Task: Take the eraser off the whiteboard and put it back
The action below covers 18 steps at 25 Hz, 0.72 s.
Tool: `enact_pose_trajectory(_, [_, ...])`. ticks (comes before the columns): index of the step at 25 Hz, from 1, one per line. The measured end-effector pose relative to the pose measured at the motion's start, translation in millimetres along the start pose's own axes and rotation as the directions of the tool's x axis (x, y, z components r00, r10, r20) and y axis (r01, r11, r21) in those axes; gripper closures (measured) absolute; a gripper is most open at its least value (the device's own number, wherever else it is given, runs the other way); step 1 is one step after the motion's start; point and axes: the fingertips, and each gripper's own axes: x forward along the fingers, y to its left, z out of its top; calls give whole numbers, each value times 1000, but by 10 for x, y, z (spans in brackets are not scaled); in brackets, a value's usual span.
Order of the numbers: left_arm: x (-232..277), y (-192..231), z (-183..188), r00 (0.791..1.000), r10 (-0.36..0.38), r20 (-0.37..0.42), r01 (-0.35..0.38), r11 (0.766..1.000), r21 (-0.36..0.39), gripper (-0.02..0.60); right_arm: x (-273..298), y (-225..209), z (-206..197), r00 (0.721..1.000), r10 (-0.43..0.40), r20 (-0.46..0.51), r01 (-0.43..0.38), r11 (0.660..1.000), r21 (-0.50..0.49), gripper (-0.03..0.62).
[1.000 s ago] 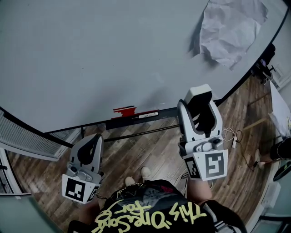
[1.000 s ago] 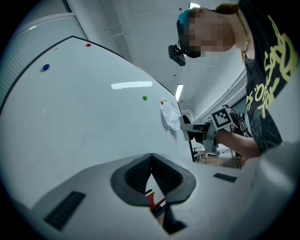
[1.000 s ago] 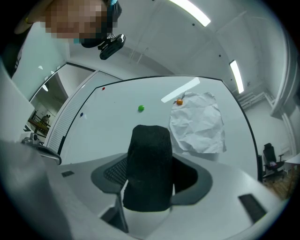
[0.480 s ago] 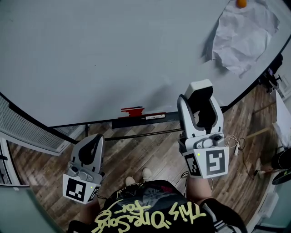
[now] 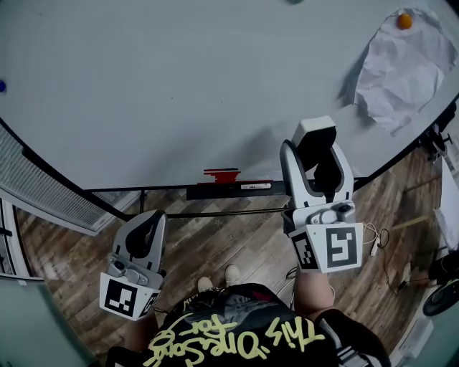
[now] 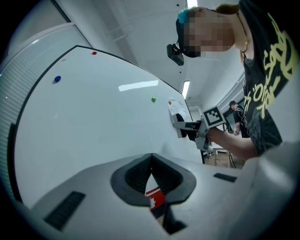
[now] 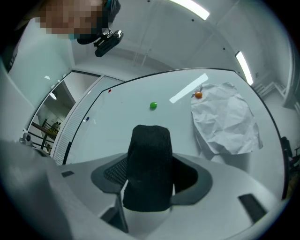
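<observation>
The eraser (image 5: pixel 316 134), a white-backed block with black felt (image 7: pixel 150 140), is clamped upright in my right gripper (image 5: pixel 316 152), close in front of the whiteboard (image 5: pixel 179 93), low on its right part. Whether the felt touches the board cannot be told. In the right gripper view the felt fills the space between the jaws of the right gripper (image 7: pixel 149 173). My left gripper (image 5: pixel 149 221) hangs lower left, below the board's edge, shut with nothing in it. Through the left gripper (image 6: pixel 151 161) a red piece (image 6: pixel 155 198) on the tray shows.
A tray (image 5: pixel 229 190) under the board carries a red object (image 5: pixel 221 174) and a marker (image 5: pixel 256 186). Crumpled paper (image 5: pixel 405 68) hangs at the board's right under an orange magnet (image 5: pixel 405 21). A green magnet (image 7: pixel 153 106) and a blue magnet (image 6: pixel 57 79) dot the board. Wooden floor (image 5: pixel 222 240) lies below.
The right gripper has risen a little along the board with the eraser still in it. The head view has tilted, showing more of the board. The left gripper has hardly moved.
</observation>
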Motion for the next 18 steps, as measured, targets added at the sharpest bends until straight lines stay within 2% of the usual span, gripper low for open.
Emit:
enact_pose_trajectory(11, [-177, 162, -9, 997, 75, -15, -75, 997, 12, 574, 292, 103, -135, 1000, 24, -19, -24, 1000, 6, 336])
enact_pose_trajectory(18, [-272, 225, -26, 994, 107, -24, -106, 994, 12, 574, 443, 117, -190, 1000, 12, -23, -12, 1000, 1, 336])
